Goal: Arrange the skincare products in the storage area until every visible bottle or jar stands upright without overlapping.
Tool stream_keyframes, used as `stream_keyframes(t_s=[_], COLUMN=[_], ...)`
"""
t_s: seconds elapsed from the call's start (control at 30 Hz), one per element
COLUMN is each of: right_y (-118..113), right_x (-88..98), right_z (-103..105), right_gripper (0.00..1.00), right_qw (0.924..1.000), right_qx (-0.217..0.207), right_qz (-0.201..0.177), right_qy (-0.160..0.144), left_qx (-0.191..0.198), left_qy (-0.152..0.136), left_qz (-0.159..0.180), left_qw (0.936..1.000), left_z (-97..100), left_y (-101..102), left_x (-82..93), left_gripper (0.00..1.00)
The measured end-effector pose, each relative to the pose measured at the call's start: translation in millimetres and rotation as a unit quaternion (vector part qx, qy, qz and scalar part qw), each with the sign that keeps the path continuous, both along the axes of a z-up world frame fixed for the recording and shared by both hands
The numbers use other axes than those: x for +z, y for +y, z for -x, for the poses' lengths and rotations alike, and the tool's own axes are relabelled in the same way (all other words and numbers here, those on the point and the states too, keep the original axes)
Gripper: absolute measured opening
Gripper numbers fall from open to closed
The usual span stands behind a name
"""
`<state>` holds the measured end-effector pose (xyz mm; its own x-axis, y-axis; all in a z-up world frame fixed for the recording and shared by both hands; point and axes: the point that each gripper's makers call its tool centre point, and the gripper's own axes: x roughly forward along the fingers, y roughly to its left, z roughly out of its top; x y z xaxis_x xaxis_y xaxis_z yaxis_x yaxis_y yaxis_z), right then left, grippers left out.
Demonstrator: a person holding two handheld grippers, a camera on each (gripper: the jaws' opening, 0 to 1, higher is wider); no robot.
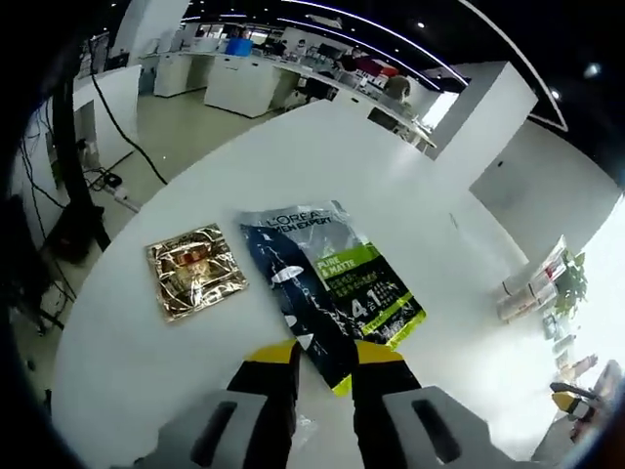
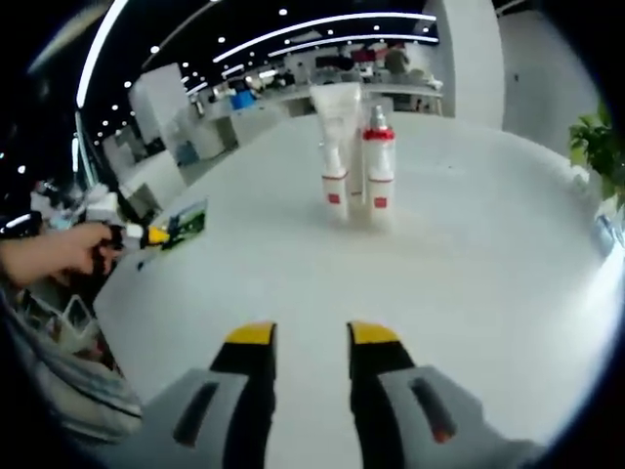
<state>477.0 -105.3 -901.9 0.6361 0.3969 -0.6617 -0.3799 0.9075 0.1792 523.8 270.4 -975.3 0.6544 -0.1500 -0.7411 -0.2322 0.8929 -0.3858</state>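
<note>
Yellow-tipped jaws of our left tool [image 1: 325,360] straddle the near edge of a dark sachet [image 1: 332,288] lying flat on the white counter [image 1: 322,166]; whether they have closed on it we cannot tell. Left of the tool lies a gold foil packet [image 1: 195,271], apart from the sachet. Both look light, limp and slick, so we judge a pinch at a sealed edge the safest hold. Our right tool [image 2: 311,337] hovers released, holding nothing, with a white tube [image 2: 337,147] and a red-capped bottle [image 2: 379,164] upright straight ahead, well beyond it and close together; these seem stiffer, best gripped mid-body
</note>
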Motion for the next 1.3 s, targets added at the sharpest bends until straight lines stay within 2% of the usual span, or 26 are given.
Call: stream_keyframes(t_s=[0.07, 0.1, 0.13, 0.23, 0.3, 0.4, 0.47, 0.57, 0.6, 0.73, 0.8, 0.83, 0.9, 0.93, 0.97, 1.03, 1.1, 1.13, 1.17, 1.3], right_y=[-2.0, -3.3, -3.9, -6.7, -9.1, -9.8, -9.3, -6.8, -0.9, 16.8, 26.8, 31.1, 36.7, 38.1, 39.0, 37.4, 33.0, 29.0, 25.7, 16.4], right_x=[-1.1, -1.7, -1.9, -3.9, -5.5, -5.8, -6.6, -7.5, -7.6, -5.4, -4.5, -3.9, -2.7, -2.7, -3.7, -8.6, -10.9, -11.3, -11.9, -11.5], right_z=[0.8, 1.5, 2.2, 5.0, 6.1, 8.2, 8.4, 8.2, 7.9, 5.2, 4.9, 5.6, 8.4, 9.9, 12.8, 19.9, 23.3, 25.6, 27.9, 32.7], right_gripper=[0.27, 0.26, 0.26, 0.26, 0.26, 0.26, 0.26, 0.26, 0.26, 0.26, 0.26, 0.26, 0.26, 0.26, 0.26, 0.26, 0.26, 0.26, 0.26, 0.26], right_qw=[1.0, 1.0, 1.0, 1.0, 0.9999, 0.9999, 0.9999, 0.9999, 0.9998, 0.9994, 0.999, 0.9988, 0.9986, 0.9984, 0.9983, 0.9982, 0.9984, 0.9985, 0.9985, 0.9989], right_qx=[-0.001, -0.003, -0.003, -0.003, -0.005, -0.007, -0.007, -0.008, -0.008, 0.004, 0.01, 0.013, 0.02, 0.022, 0.027, 0.03, 0.027, 0.021, 0.015, 0.007], right_qz=[0.002, 0.002, 0.001, 0.005, 0.005, 0.005, 0.003, -0.002, -0.013, -0.032, -0.042, -0.045, -0.049, -0.051, -0.051, -0.048, -0.044, -0.044, -0.044, -0.035], right_qy=[0.002, 0.002, 0.003, 0.006, 0.008, 0.01, 0.012, 0.012, 0.015, 0.01, 0.01, 0.009, 0.008, 0.007, 0.008, 0.02, 0.023, 0.025, 0.029, 0.032], left_qx=[0.02, 0.037, 0.06, 0.053, 0.056, 0.068, 0.058, 0.032, 0.038, 0.046, 0.054, 0.081, 0.108, 0.102, 0.106, 0.095, 0.115, 0.103, 0.115, 0.115], left_qy=[0.007, 0.008, -0.004, -0.007, -0.012, -0.02, -0.033, -0.05, -0.073, -0.088, -0.082, -0.07, -0.068, -0.063, -0.059, -0.053, -0.043, -0.045, -0.042, -0.044], left_qz=[0.009, 0.012, 0.03, 0.019, 0.028, 0.079, 0.11, 0.133, 0.155, 0.193, 0.192, 0.21, 0.231, 0.215, 0.181, 0.163, 0.157, 0.16, 0.163, 0.173], left_qw=[0.9997, 0.9992, 0.9978, 0.9984, 0.9979, 0.9944, 0.9917, 0.9893, 0.9845, 0.9762, 0.9765, 0.9718, 0.9646, 0.9693, 0.976, 0.9807, 0.98, 0.9806, 0.979, 0.9771], left_z=[2.2, 2.6, -3.4, -7.5, -10.3, -11.3, -10.9, -11.5, -12.6, -9.3, -6.4, -4.1, -4.9, -3.6, -3.5, -4.8, -6.5, -7.7, -8.9, -21.6], left_y=[1.1, 2.9, 1.3, -0.6, -1.5, -9.0, -16.3, -27.1, -29.7, -31.6, -26.4, -22.3, -18.1, -16.1, -7.3, -5.5, -0.2, -2.3, -0.3, -3.5], left_x=[-4.6, -10.2, -10.6, -11.6, -12.1, -9.5, -3.7, 6.7, 20.1, 36.8, 33.5, 30.8, 29.1, 26.0, 20.8, 18.5, 13.6, 13.9, 12.9, 9.6], left_gripper=[0.04, 0.03, 0.02, 0.0, 0.0, 0.0, 0.0, 0.0, 0.0, 0.0, 0.0, 0.0, 0.0, 0.0, 0.0, 0.06, 0.25, 0.24, 0.23, 0.19])
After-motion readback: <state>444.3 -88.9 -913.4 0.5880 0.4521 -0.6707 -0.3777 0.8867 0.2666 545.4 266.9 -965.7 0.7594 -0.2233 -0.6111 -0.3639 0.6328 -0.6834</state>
